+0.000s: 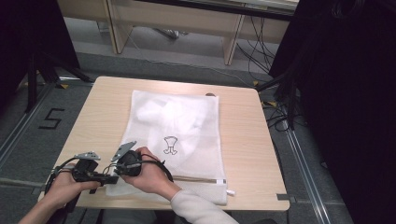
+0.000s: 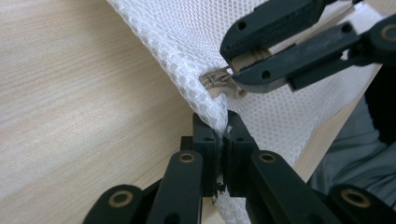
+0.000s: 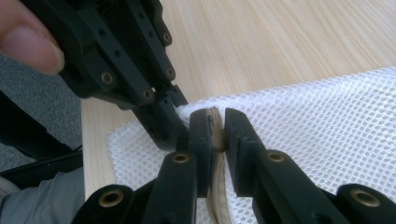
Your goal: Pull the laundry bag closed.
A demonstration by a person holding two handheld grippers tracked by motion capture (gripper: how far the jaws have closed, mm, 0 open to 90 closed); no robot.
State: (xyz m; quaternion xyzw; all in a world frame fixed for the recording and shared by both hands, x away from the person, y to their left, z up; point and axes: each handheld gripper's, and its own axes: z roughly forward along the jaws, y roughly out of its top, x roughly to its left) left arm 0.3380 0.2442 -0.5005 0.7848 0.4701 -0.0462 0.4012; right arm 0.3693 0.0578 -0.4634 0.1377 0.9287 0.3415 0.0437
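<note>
A light wooden desk (image 1: 247, 140) stands on grey carpeted floor (image 1: 37, 140), where a black "5" (image 1: 50, 119) is marked to its left. Beyond it are pale wooden furniture legs (image 1: 232, 42), loose black cables (image 1: 257, 51) and dark curtains (image 1: 345, 93).

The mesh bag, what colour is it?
White mesh bag, clearest in the left gripper view.

Two black jaws of the left gripper (image 2: 223, 135) clamp the raised corner of a white mesh laundry bag (image 2: 187, 42) above a pale wooden table (image 2: 70, 93). Just beyond, the right gripper (image 2: 240, 70), entering from the upper right, pinches the bag's small metal zipper pull (image 2: 215, 78).
</note>
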